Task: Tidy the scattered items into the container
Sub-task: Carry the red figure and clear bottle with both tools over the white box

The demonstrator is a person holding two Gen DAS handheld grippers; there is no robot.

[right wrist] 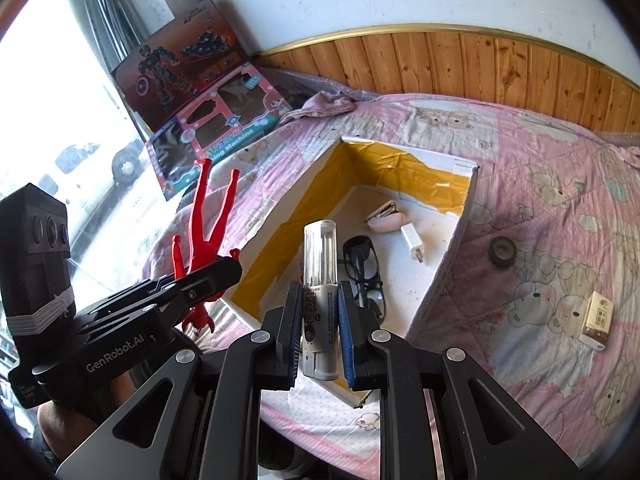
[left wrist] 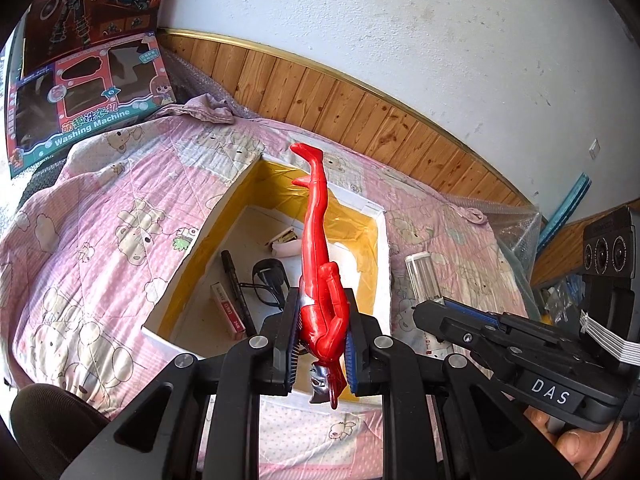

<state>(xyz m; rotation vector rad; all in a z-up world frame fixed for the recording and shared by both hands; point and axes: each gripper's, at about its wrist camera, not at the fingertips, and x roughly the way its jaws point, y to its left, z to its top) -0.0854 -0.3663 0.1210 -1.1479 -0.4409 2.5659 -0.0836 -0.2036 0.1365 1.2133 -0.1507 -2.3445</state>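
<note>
Our left gripper (left wrist: 322, 340) pinches a glossy red figure (left wrist: 320, 256) over the yellow-taped box (left wrist: 224, 216); our right gripper (right wrist: 318, 320) pinches a clear-capped bottle (right wrist: 319, 280) above it. Only the right view shows tape (right wrist: 503, 251) and a carton (right wrist: 597, 320) at 3 o'clock on the quilted bed (right wrist: 560, 184).

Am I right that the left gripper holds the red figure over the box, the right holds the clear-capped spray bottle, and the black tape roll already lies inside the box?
Not quite: the black tape roll lies on the pink quilt outside the box, as the right wrist view shows. The left gripper does hold the red figure, and the right gripper the spray bottle.
</note>
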